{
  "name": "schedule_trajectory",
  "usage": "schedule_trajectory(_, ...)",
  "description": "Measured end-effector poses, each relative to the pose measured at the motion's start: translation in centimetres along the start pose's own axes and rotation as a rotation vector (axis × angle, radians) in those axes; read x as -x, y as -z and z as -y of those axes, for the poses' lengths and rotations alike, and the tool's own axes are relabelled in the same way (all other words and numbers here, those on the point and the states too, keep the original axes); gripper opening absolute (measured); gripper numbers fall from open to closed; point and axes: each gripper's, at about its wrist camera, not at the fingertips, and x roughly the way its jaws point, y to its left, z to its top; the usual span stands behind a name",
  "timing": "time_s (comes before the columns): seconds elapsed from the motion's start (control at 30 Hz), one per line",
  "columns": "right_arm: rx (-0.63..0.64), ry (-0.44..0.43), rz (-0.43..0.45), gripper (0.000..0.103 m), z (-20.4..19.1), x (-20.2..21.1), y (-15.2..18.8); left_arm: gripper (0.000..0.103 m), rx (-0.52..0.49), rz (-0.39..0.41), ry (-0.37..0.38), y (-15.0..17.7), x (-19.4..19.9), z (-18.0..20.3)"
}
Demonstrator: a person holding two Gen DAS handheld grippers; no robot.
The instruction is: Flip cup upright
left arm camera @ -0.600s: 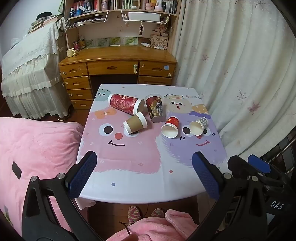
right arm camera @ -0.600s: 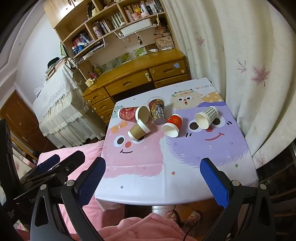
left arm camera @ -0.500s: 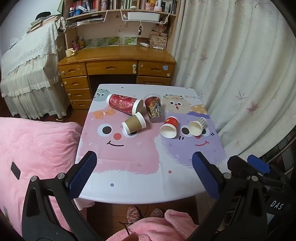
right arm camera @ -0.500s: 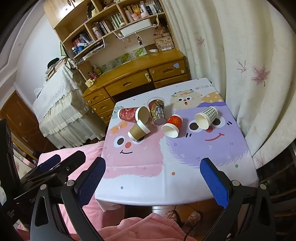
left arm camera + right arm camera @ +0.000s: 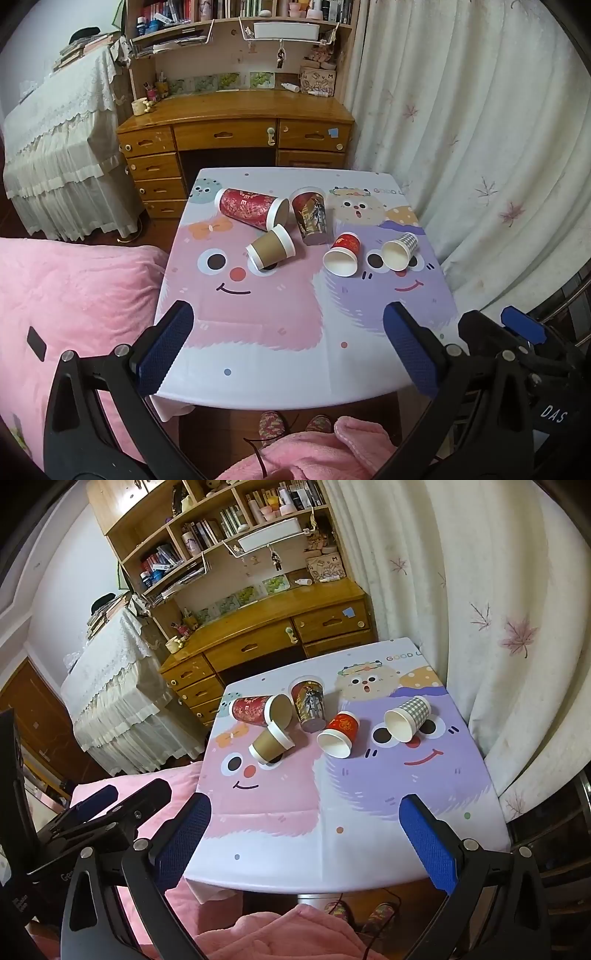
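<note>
— Why are both tools hanging back at the near edge like that?

— My guess is nothing's been picked yet. The left tool (image 5: 284,347) has its jaws spread wide with nothing between them, and the right tool (image 5: 303,834) is the same, wide and empty. Both sit over the near end of the tabletop (image 5: 258,354), well apart from the cups.

— And the cups?

— Five, all lying on their sides in the far half. A long red cup (image 5: 249,208) points its mouth right, almost against a dark printed cup (image 5: 310,216) whose base faces us. Just in front, a brown cup (image 5: 269,249) lies tilted towards the left. Right of those, a small red cup (image 5: 343,253) and a checked cup (image 5: 399,247) show their white insides to us.

— Which one's meant to go upright?

— Can't tell; the task says only "cup". The two on the right lie clear of the others, so I'd judge them easier to get jaws around. The brown one touches the long red one's rim, or nearly; from here I can't say which.

— Anything you can't see?

— The far sides of the cups, and the print on them is too small to read. The tools' handles and the hands holding them are cut off below. Slippered feet (image 5: 291,426) show under the tabletop, with pink fabric (image 5: 325,454) in front.
</note>
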Motion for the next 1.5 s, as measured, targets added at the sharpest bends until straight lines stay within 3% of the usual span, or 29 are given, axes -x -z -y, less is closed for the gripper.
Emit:
schedule_trajectory(0.53,-0.004,-0.011,-0.009,0.103,-0.1,-1.6,-0.8,0.102,0.007,0.018,-0.005,-0.5,-1.1,-0.4)
schedule_trajectory(0.8,-0.048,-0.013,-0.006,0.103,-0.1,-2.3,-0.4,0.102,0.020,0.054,0.041,0.1,0.3,-1.9)
schedule_trajectory(1.2,-0.032,0.020,0.076,0.103,-2.9,-0.5,2.0,0.102,-0.014,0.026,0.049,0.5,0.1,-3.3)
schedule_trajectory(1.37,-0.010,0.048,0.088,0.089,-4.7,0.1,4.0,0.102,-0.015,-0.008,0.060,1.3,-0.4,-4.8)
schedule_trajectory(1.5,-0.032,0.067,0.083,0.088,-4.9,0.7,5.0,0.101,0.008,-0.024,0.088,1.4,-0.6,-5.7)
